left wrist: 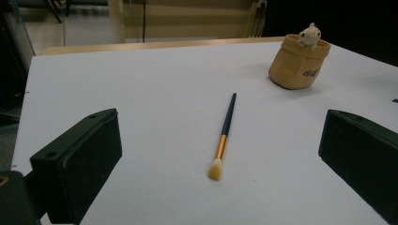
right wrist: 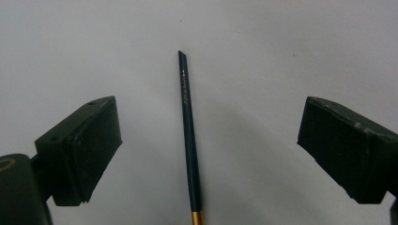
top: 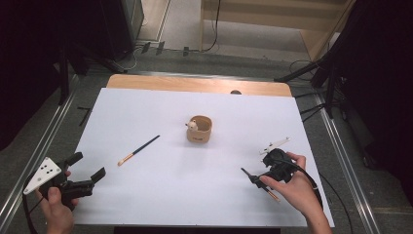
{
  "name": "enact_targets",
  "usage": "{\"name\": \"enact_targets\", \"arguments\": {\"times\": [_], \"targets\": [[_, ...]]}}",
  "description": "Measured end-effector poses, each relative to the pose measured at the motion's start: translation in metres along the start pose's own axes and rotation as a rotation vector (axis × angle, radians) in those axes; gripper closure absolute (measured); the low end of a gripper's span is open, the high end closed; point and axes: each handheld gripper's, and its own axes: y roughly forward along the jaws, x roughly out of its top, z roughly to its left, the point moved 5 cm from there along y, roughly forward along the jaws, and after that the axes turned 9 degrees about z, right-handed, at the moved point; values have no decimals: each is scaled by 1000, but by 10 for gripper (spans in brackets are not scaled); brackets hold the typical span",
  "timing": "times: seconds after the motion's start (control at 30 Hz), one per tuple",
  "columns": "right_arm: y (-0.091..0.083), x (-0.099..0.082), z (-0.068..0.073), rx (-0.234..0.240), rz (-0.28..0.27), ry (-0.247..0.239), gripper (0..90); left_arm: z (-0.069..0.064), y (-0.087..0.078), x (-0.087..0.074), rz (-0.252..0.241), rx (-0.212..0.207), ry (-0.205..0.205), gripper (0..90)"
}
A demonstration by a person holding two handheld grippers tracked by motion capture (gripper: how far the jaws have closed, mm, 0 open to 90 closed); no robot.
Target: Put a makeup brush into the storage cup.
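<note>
Nearest, right gripper (right wrist: 206, 140): jaws wide apart, straddling a dark-handled brush (right wrist: 188, 131) lying untouched on the white table (top: 204, 195). Left gripper (left wrist: 220, 154): jaws apart, nothing between (held low). Further: second brush (top: 139, 150), lying flat. Farthest: tan cup (top: 199, 129) with small figure on its rim.

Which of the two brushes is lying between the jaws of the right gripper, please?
The brush at the table's near right, under the right gripper. The other brush lies left of the cup.
</note>
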Motion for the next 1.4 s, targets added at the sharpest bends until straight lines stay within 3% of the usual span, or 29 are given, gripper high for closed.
{"name": "enact_targets", "arguments": {"times": [0.07, 0.2, 0.23, 0.53, 0.63, 0.73, 0.97, 1.2, 1.4], "targets": [[0, -1, 0, -22, 9, -11, 171, 0, 0, 0, 2, 1, 0, 0], [2, -3, 2, -40, 49, -32, 199, 0, 0, 0, 2, 1, 1, 0], [4, -4, 3, -46, 74, -24, 240, 0, 0, 0, 0, 0, 0, 0], [8, -8, 3, -30, 132, -16, 360, 1, 0, 0, 2, 1, 0, 0], [9, -9, 4, -36, 158, -23, 424, 0, 0, 0, 0, 0, 0, 0], [10, -10, 5, -6, 189, -34, 488, 1, 0, 0, 0, 2, -4, 0], [10, -14, 5, -8, 236, -35, 628, 1, -1, 0, -1, 3, -4, 0], [12, -20, 8, -3, 316, -53, 718, 1, -1, 0, -2, 3, -5, 0], [15, -22, 8, -37, 348, -71, 755, 1, -1, 0, -1, 4, -2, 0]]}}
